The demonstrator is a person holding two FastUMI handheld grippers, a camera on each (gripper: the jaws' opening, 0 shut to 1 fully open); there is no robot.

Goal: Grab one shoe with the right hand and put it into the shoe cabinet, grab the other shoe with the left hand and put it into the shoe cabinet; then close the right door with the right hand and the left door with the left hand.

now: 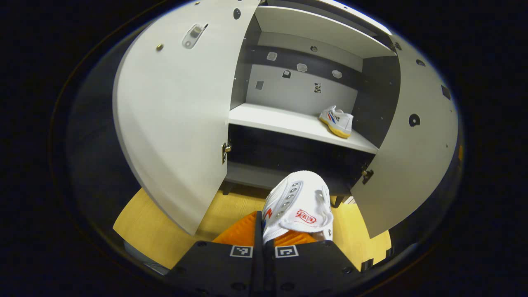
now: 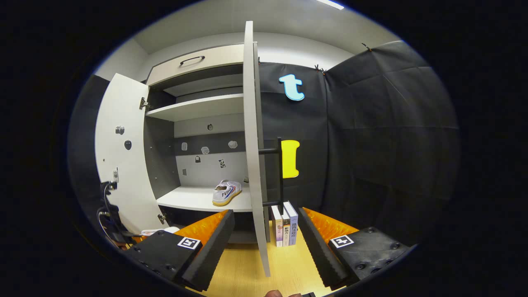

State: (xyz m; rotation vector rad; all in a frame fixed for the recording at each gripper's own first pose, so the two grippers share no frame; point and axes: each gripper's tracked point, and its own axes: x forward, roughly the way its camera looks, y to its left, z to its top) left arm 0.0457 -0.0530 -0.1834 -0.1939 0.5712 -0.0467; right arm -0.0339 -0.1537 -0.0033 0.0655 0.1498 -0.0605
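In the left gripper view my left gripper [image 1: 264, 235] is shut on a white canvas shoe [image 1: 299, 204], holding it up in front of the open shoe cabinet [image 1: 313, 37]. The other white shoe [image 1: 337, 120] lies on the right end of the middle shelf [image 1: 280, 123]; the right gripper view shows this shoe [image 2: 226, 192] too. My right gripper [image 2: 266, 241] is open, its fingers standing either side of the edge of the open right door [image 2: 252, 136]. The left door [image 1: 173, 111] stands wide open. The left gripper [image 2: 123, 231] appears low at left in the right gripper view.
Several books [image 2: 284, 225] stand upright on the wooden floor [image 2: 251, 268] just right of the right door. Black cloth wall [image 2: 379, 136] closes off the right side. A drawer with a dark handle [image 2: 192, 60] tops the cabinet.
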